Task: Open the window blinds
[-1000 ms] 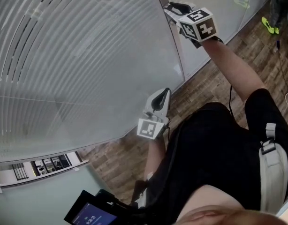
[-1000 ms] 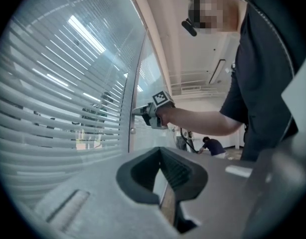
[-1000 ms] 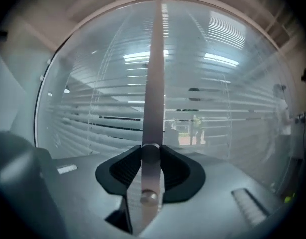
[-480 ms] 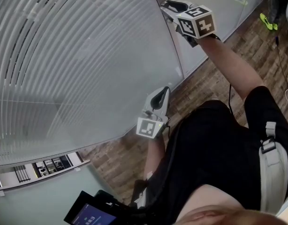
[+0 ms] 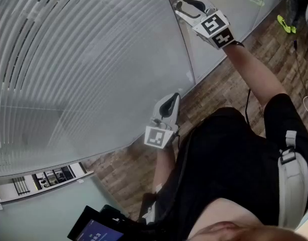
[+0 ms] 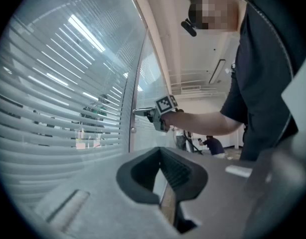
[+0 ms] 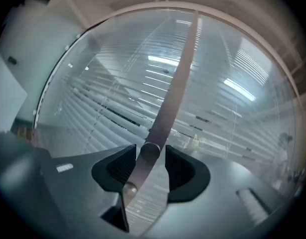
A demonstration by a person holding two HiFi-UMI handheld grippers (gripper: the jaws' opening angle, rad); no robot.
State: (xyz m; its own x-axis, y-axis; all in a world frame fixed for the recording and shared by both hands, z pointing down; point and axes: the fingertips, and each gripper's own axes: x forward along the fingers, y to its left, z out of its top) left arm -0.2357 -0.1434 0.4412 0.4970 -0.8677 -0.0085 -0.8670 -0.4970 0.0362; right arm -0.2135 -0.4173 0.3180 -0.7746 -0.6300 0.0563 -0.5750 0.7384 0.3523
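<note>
the blinds (image 5: 84, 59) fill the upper left of the head view, their slats mostly closed, with dark gaps only near the top left corner. our right gripper (image 5: 183, 6) is at the top centre, against the post (image 5: 188, 54) on the blinds' right edge. its jaws have just been opening and now stand spread, with the round knob (image 7: 150, 151) between them and a gap on its right side. our left gripper (image 5: 172, 100) hangs mid-frame, jaws pressed together on nothing.
</note>
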